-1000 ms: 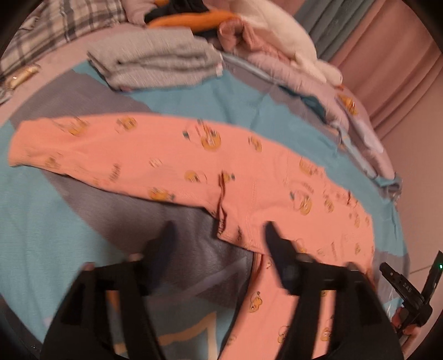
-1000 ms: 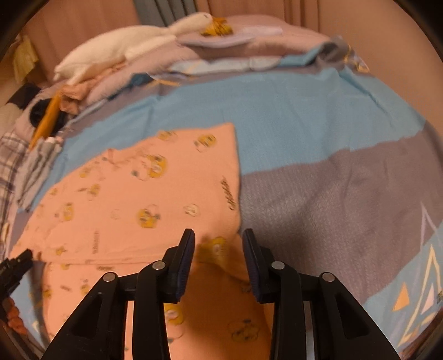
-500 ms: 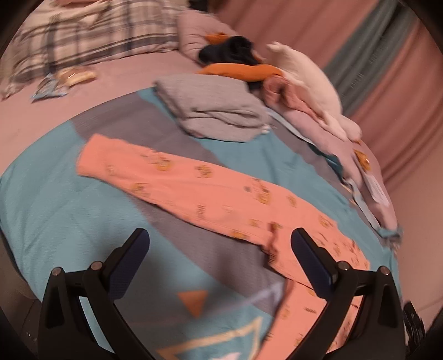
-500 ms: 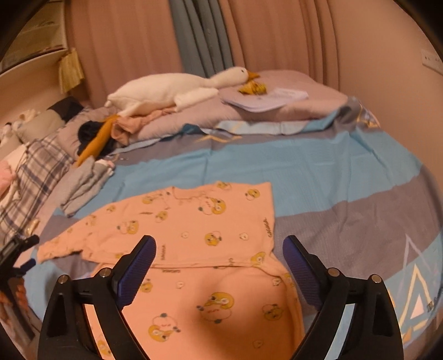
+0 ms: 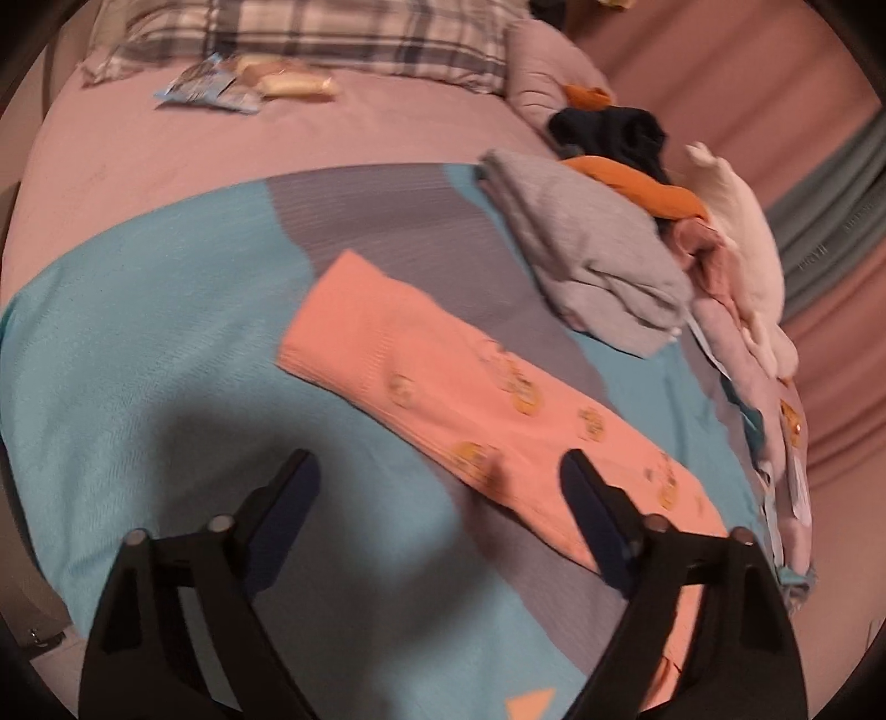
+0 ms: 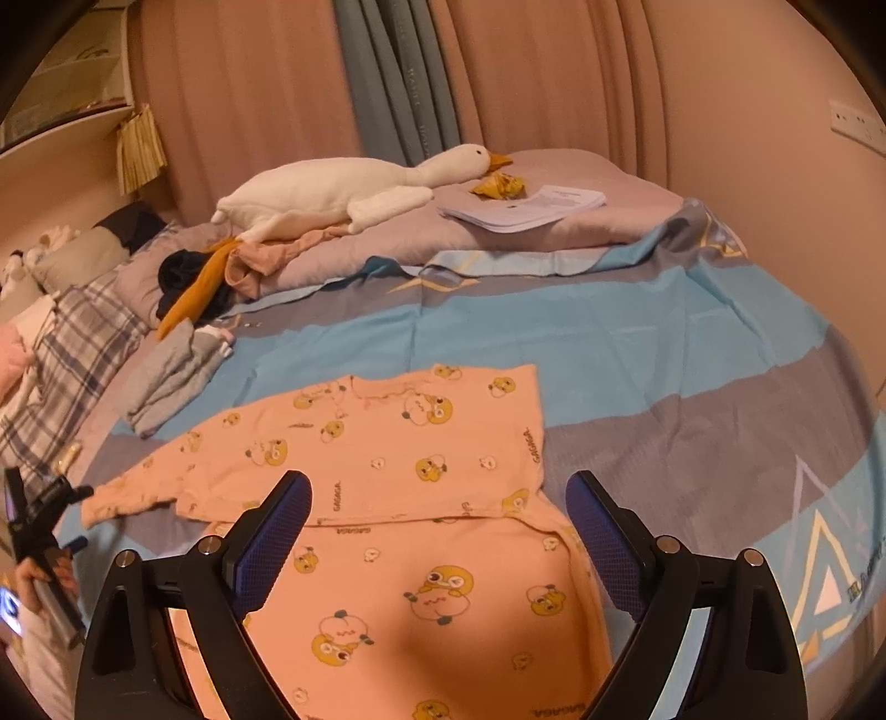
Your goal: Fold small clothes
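Observation:
A pink long-sleeved top printed with yellow ducks point(image 6: 421, 443) lies flat on the blue and grey bedsheet point(image 6: 664, 343). One sleeve point(image 5: 432, 376) stretches out to the left, and the top's right edge is straight. My left gripper point(image 5: 437, 462) hovers over that sleeve near its cuff. Its jaws are closing, but they still stand wide and press on nothing. The sleeve lies below its right finger point(image 5: 592, 498). Wide open with nothing in it, my right gripper point(image 6: 438, 482) is held above the lower body of the top.
A folded grey garment point(image 5: 592, 249) lies beyond the sleeve, beside a heap of dark and orange clothes point(image 5: 626, 144). At the back are a white plush goose point(image 6: 354, 194) and papers point(image 6: 531, 207). A plaid pillow point(image 5: 332, 33) and snack packets point(image 5: 243, 88) lie to the left.
My left gripper has moved from the armpit along the sleeve toward the cuff, its jaws wider than before. My right gripper has opened wide and lifted back from the top's right side.

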### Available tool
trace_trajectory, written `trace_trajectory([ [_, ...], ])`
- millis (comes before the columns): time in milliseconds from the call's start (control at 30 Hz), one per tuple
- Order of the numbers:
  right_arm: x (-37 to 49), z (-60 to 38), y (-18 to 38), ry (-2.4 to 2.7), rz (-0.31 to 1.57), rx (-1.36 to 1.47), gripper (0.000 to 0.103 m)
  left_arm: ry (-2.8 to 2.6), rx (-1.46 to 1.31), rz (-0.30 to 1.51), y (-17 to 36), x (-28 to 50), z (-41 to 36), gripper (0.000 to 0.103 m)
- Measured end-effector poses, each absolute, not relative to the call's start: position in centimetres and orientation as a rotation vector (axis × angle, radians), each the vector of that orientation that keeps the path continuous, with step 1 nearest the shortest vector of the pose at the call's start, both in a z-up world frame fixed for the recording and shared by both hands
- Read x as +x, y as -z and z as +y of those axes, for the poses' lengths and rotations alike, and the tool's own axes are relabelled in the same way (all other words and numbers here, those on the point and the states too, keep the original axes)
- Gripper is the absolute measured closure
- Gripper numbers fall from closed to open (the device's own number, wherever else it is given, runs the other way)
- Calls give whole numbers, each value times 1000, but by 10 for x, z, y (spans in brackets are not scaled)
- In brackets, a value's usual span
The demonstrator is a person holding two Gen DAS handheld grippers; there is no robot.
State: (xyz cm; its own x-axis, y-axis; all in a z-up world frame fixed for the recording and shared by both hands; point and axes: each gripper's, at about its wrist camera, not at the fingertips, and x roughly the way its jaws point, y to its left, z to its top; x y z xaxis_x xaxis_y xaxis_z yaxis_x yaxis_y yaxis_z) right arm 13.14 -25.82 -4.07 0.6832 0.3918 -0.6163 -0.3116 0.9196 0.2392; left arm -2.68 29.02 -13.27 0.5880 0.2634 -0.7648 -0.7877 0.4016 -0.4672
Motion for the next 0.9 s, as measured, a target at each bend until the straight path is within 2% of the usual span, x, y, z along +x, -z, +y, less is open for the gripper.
trace_trajectory([
  [133, 131, -262, 45, -383, 737, 143, 10, -752, -983, 593, 143, -33, 309, 33],
  [300, 131, -263, 49, -375, 755, 142, 10, -750, -1026, 499, 149, -35, 326, 39],
  [367, 132, -264, 49, -370, 756, 147, 10, -752, -1033, 481, 149, -35, 330, 51],
  [433, 134, -265, 50, -370, 758, 157, 10, -739, -1050, 477, 152, -34, 333, 74],
  [533, 135, -266, 52, -371, 768, 164, 10, -714, -1094, 452, 156, -32, 337, 91],
  [667, 135, -267, 54, -361, 771, 154, 11, -720, -1071, 422, 143, -31, 329, 95],
  [900, 135, -274, 54, -344, 767, 169, 10, -632, -964, 338, 81, -17, 296, 95],
])
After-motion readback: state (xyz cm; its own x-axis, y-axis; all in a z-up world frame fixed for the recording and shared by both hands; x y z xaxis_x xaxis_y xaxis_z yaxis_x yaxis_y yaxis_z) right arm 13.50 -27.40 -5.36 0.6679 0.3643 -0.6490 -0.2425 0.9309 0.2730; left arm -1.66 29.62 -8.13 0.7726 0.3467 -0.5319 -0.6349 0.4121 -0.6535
